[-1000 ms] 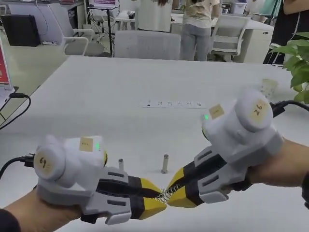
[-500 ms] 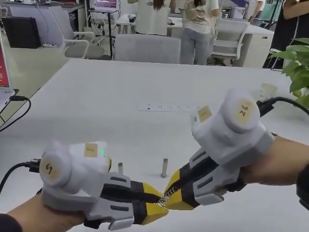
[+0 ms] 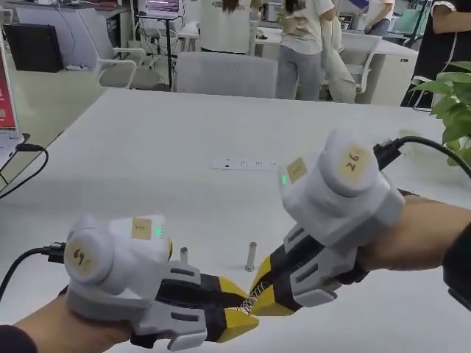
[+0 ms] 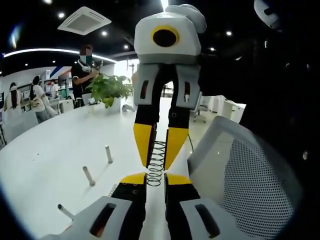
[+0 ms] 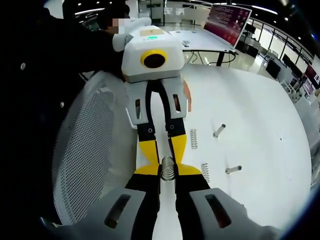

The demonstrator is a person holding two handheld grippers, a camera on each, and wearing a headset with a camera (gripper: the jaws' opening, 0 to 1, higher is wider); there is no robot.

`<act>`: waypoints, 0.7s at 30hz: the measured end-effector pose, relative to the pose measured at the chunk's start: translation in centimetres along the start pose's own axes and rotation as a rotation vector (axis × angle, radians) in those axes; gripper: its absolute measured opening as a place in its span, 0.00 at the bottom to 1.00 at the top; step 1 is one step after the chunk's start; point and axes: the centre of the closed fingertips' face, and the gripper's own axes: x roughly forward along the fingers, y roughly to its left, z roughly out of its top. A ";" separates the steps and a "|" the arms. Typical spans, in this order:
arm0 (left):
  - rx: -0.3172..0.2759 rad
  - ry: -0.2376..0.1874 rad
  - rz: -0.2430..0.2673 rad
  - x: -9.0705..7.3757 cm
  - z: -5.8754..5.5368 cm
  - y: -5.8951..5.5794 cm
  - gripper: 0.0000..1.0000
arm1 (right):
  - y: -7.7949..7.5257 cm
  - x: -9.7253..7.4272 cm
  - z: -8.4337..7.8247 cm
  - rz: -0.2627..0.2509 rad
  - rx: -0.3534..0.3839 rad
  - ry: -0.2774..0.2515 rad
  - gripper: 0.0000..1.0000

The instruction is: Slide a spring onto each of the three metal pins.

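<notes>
Over table [image 3: 221, 125], nose-to-nose: left tool [image 3: 237, 315], right tool [image 3: 263, 290]

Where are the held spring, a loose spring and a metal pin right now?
held spring [image 4: 156, 162], left gripper view, on its middle coils.
loose spring [image 5: 194, 138], right gripper view, mid-length of the farther one lying on the table.
metal pin [image 3: 251, 256], head view, middle of the upright shaft.

Two upright pins [image 3: 251, 257] stand just beyond the fingers [image 3: 235, 321]; open tabletop [image 3: 184, 132] reaches the power strip [image 3: 250, 164].
</notes>
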 end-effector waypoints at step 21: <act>-0.030 -0.029 0.048 -1.1 0.2 1.0 0.26 | -1.3 -1.0 -1.1 -0.034 -0.003 0.062 0.08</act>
